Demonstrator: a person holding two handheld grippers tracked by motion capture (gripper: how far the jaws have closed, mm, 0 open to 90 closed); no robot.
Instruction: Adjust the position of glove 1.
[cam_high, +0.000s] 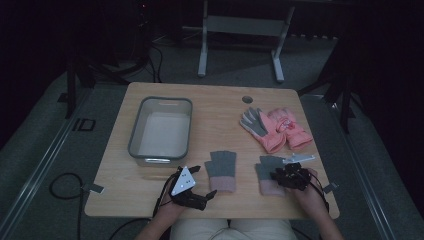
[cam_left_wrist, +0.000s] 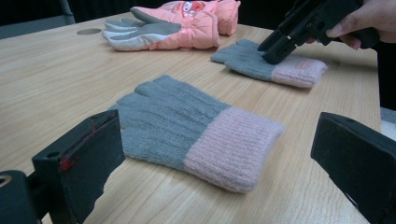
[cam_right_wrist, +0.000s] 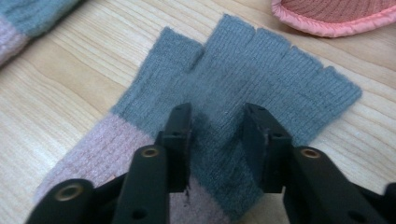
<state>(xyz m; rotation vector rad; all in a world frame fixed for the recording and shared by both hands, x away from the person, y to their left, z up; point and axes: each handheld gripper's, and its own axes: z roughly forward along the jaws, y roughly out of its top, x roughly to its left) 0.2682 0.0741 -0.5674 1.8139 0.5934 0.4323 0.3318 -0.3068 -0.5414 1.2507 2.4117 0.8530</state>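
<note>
The right gripper (cam_right_wrist: 217, 140) points down onto the right glove (cam_right_wrist: 261, 79), a grey knit fingerless one with a pink cuff; its two black jaws stand a little apart with a ridge of grey knit raised between them, the tips touching the fabric near where grey meets pink, though whether the pads actually pinch that ridge cannot be told. In the high view this glove (cam_high: 265, 175) lies flat near the front edge of the table (cam_high: 210, 100), on its right part, partly under the gripper and the hand (cam_high: 310, 192) that holds it. The left gripper (cam_high: 205, 182) rests low just beside the front edge, its jaws wide apart with nothing between them, pointing toward the left glove (cam_left_wrist: 196, 130), which lies flat just ahead of it, cuff nearest the person. The two knit gloves lie side by side, near each other but apart. Farther back on the right lie a pair of padded pink gloves (cam_high: 277, 127) with grey palms, overlapping each other. At the back left stands a grey bin (cam_high: 134, 135), well apart from the gloves. A round hole (cam_high: 247, 99) shows in the tabletop behind the pink pair.
</note>
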